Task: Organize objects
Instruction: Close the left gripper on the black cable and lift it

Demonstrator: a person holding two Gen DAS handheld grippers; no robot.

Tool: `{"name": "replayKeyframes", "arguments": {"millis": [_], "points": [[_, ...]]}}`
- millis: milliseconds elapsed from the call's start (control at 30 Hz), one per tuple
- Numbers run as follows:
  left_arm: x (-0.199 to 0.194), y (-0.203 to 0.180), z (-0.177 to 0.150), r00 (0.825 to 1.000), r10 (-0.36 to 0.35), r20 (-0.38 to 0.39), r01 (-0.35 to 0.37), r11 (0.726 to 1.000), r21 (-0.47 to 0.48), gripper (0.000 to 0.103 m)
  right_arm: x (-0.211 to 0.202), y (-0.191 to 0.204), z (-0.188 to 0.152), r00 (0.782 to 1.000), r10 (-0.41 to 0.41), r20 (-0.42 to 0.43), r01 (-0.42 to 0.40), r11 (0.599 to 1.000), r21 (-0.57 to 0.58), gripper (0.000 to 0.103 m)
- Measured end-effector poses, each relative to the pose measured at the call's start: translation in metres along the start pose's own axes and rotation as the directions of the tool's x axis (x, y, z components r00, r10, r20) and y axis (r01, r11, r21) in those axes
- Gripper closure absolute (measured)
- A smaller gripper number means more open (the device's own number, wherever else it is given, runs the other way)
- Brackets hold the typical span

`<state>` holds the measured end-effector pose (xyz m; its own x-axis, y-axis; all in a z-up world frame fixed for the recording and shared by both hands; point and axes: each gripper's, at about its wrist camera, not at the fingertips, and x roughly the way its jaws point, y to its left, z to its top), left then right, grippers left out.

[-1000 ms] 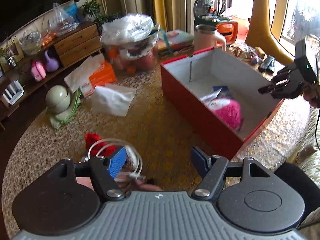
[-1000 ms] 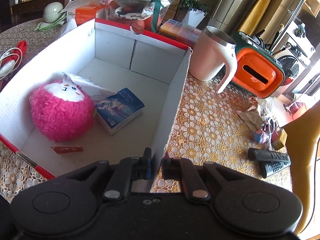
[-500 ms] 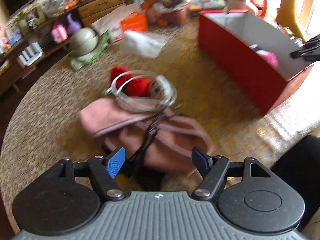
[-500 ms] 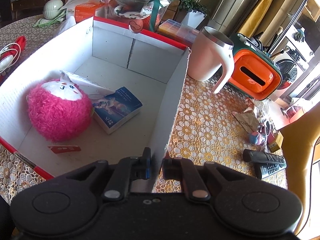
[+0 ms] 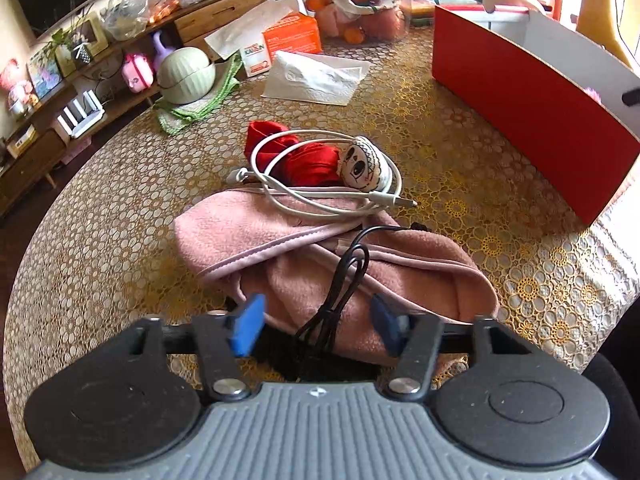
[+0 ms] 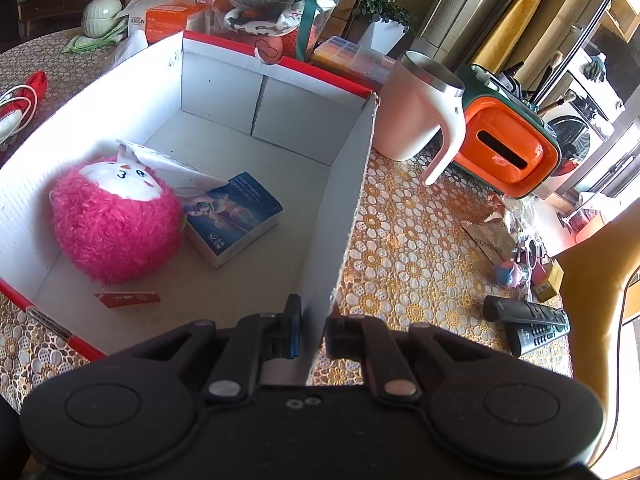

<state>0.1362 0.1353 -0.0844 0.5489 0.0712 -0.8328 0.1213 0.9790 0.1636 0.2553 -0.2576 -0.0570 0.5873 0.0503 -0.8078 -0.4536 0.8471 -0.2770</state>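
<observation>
Left claw [image 5: 316,330] closing around pink fleece pouch [image 5: 336,256] near the bench's front edge; right claw [image 6: 312,332] pinches box wall [image 6: 340,232], steadying it for loading.

We find a crumpled pink fleece cloth [image 5: 320,256] on the table, a black cable [image 5: 344,280] across it; the red box [image 6: 276,92] (white inside) holds a pink plush [image 6: 112,224]

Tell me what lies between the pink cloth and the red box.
In the left wrist view, only bare lace tablecloth separates the pink cloth from the red box; the white cable's plug points into it.
</observation>
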Motion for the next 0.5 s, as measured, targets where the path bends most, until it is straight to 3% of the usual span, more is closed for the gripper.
{"name": "replayKeyframes", "arguments": {"millis": [300,367,500], "points": [[0.008,-0.011,0.0,1.0,-0.003,0.005,0.003,0.999,0.049,0.076,0.001,0.0,0.0,1.0,-0.004,-0.004,0.004,1.0,0.004,0.093],[0.007,-0.011,0.0,1.0,-0.007,0.002,0.007,0.999,0.044,0.087,0.001,0.0,0.0,1.0,-0.004,-0.004,0.004,1.0,0.005,0.093],[0.0,-0.011,0.001,1.0,0.003,0.02,-0.004,0.999,0.037,0.094,0.001,0.0,0.0,1.0,-0.005,-0.005,0.005,1.0,0.007,0.093]]}}
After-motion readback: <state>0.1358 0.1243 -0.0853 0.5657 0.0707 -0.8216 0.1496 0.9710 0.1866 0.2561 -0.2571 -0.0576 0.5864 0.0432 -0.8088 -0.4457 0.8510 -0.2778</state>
